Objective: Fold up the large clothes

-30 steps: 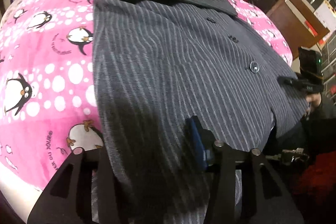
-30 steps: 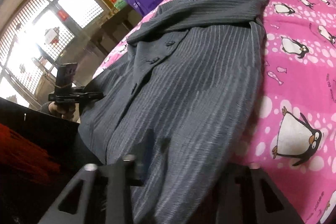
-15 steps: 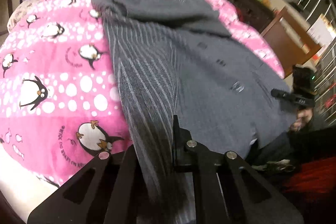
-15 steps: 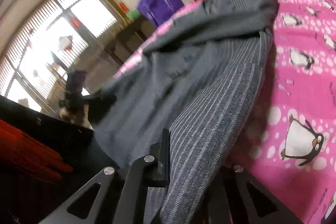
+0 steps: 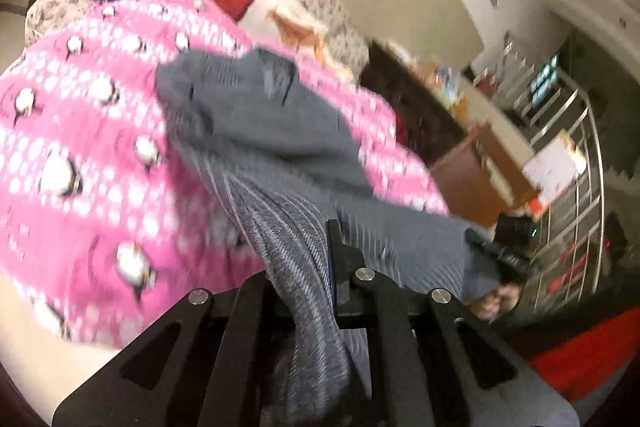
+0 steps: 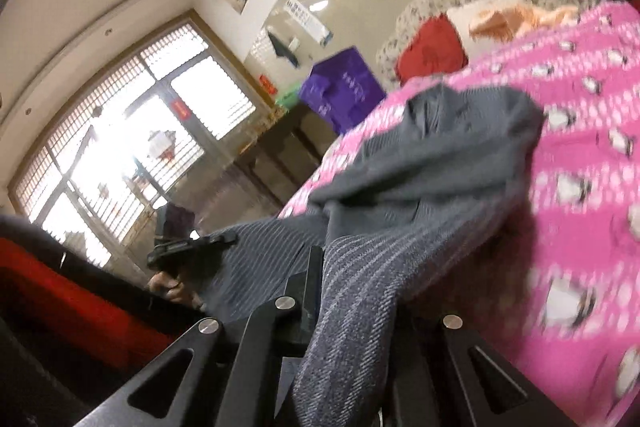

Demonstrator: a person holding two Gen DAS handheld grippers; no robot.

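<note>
- Pinstriped grey jacket (image 5: 256, 131) lies on a bed with a pink penguin blanket (image 5: 80, 147); its near hem is raised off the blanket, its collar end still rests there.
- Left tongs (image 5: 316, 267) are clamped tight on 1 hem corner, cloth bunched between the 2 fingers.
- Right tongs (image 6: 340, 291) are likewise closed hard on the other hem corner.
- Both views are blurred.
- Risk: the thick fabric may slide out of either narrow pinch, dropping a corner.
- Risk: uneven lifting could skew the fold, or drag the collar end across the blanket.
</note>
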